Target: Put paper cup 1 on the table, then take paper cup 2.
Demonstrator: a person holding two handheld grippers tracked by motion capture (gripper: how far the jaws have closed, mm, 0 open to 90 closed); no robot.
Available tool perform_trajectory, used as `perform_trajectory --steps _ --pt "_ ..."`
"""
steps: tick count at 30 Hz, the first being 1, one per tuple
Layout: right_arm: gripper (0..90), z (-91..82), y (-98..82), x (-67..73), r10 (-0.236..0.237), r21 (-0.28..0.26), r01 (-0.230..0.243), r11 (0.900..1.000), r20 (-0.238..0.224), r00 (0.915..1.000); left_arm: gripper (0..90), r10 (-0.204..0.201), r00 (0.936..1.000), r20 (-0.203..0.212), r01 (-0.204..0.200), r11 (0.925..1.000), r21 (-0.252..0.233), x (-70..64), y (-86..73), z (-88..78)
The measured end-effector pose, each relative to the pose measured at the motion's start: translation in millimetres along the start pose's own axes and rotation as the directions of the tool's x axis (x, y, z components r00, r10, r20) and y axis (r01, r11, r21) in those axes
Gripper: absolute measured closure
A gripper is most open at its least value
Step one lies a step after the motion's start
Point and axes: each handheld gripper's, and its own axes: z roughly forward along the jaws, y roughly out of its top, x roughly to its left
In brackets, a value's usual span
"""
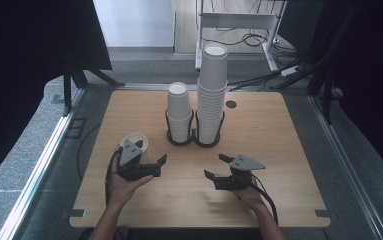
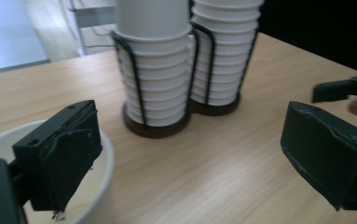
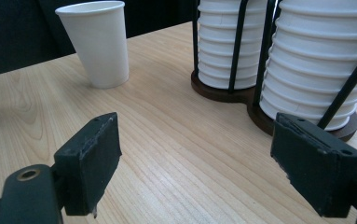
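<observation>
Left gripper (image 1: 155, 161) sits lower left of centre in the high view with its jaws spread wide and nothing clamped between them. In its own view the pads stand far apart, one at the lower left edge of the frame right in front of the cup (image 2: 99, 184), the other at the far right over bare wood; can't tell if that left pad actually touches the rim. The cup (image 1: 135, 145) stands upright on the table (image 1: 279, 150), just behind the gripper body in the high view, mouth up. Right gripper (image 1: 217, 166) is lower right of centre, also wide open and empty, jaws pointing toward the middle of the table. In its view the cup (image 3: 97, 44) is upper left, well apart from both pads, standing on its own. Behind, at centre top of the table, a short stack (image 1: 179, 112) and a tall stack (image 1: 211, 95) of cups sit side by side in a black wire holder (image 1: 194, 140) on round dark bases. There's a good stretch of bare wood between the two grippers and in front of the holder. Lots of free surface to the right too, out to the table edge; the cup sits nearer the left edge, still with some margin.
</observation>
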Motion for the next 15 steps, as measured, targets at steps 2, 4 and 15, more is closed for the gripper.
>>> perform_trajectory --steps 2,4,15 --pt "15.6 -1.7 1.0 -0.3 0.0 -0.006 0.0 1.0 0.004 1.0 5.9 -0.013 0.9995 0.029 0.013 0.9999 0.001 -1.8 -0.4 2.3" --pt "15.7 -3.0 2.1 -0.7 0.003 -0.014 -0.003 1.0 0.005 1.0 6.4 -0.028 0.9973 0.068 0.029 0.9996 -0.002 -3.6 -0.8 5.2" --pt "16.0 -7.2 12.1 -8.3 0.001 -0.044 0.001 0.999 0.041 0.9992 13.3 -0.03 0.9918 0.124 0.028 0.9995 0.014 -11.6 6.7 21.5"
